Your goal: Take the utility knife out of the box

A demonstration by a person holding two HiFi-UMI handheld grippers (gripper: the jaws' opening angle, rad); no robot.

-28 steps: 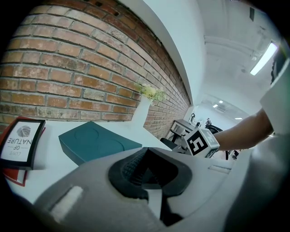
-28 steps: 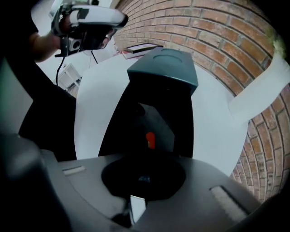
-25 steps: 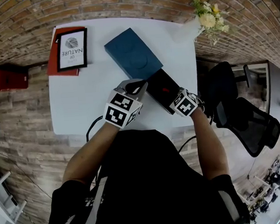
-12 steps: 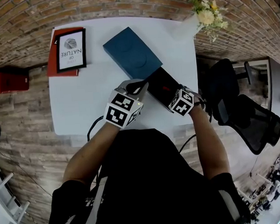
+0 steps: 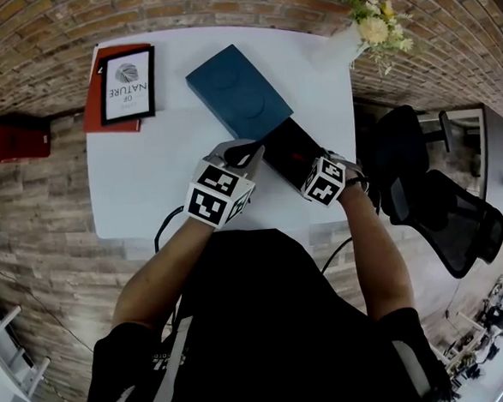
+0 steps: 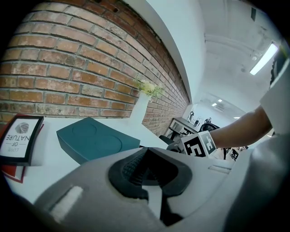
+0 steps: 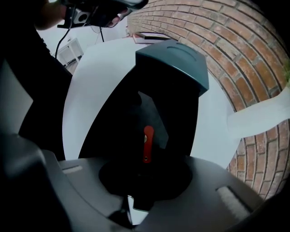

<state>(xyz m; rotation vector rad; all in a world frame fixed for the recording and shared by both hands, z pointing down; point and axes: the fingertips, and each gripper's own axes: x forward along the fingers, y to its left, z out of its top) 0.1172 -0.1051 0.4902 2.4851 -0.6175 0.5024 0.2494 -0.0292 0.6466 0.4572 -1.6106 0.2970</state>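
Observation:
An open black box point(image 5: 275, 143) lies on the white table point(image 5: 147, 177), and its teal lid point(image 5: 237, 89) sits just beyond it. The black utility knife with a red slider point(image 7: 147, 140) lies inside, a red speck point(image 5: 298, 160) in the head view. My right gripper point(image 5: 313, 173) points straight down into the box point(image 7: 113, 122). Its jaws point(image 7: 145, 181) have just been closing, with the knife's near end running in between them. The dark hides whether the pads press on it. My left gripper point(image 5: 247, 157) is shut on nothing at the box's left edge.
A framed print on a red book point(image 5: 127, 86) lies at the table's far left. A white vase of flowers point(image 5: 368, 29) stands at the far right corner. A black office chair point(image 5: 432, 205) is off the table's right side. A cable point(image 5: 162, 230) hangs over the near edge.
The right gripper's marker cube has rolled and shifted slightly left over the box. The left gripper, the box and the lid have stayed where they were.

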